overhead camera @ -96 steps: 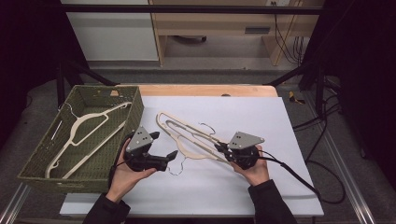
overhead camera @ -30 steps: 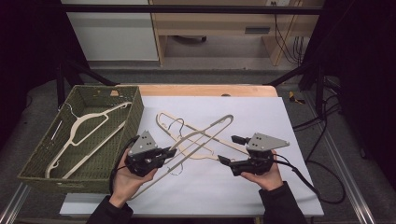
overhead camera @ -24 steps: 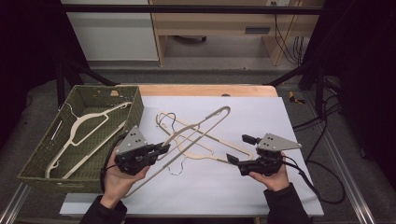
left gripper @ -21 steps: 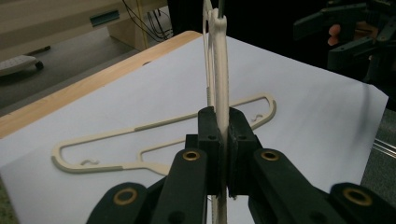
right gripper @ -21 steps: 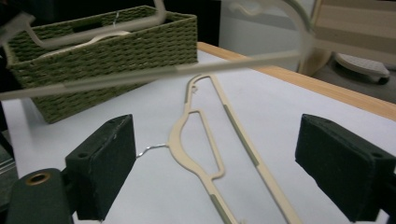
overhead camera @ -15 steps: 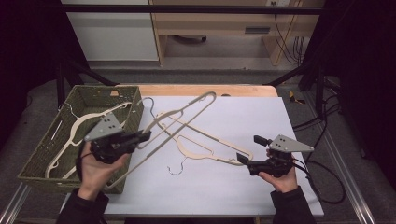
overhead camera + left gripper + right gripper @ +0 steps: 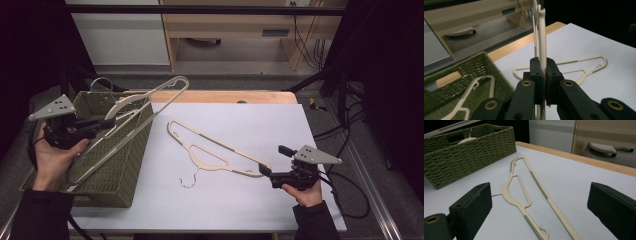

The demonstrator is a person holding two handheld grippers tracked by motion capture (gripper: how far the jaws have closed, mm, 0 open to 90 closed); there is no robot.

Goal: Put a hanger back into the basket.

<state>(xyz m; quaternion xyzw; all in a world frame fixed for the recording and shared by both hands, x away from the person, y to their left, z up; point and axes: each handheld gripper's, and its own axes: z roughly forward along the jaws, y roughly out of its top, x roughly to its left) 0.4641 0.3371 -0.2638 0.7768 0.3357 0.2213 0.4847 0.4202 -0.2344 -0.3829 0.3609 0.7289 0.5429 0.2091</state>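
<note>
White table, wicker basket at 9 o'clock. Left gripper, raised over basket, clamps cream hanger. Right gripper, low at 4 o'clock, jaws just opened wide, empty; second hanger flat at centre.

Basket: on the tabletop's left edge.
Lifted hanger: above the basket, in the left tongs.
Flat hanger: mid-tabletop, right of the basket.
Right tongs: at the flat hanger's right end.
</note>
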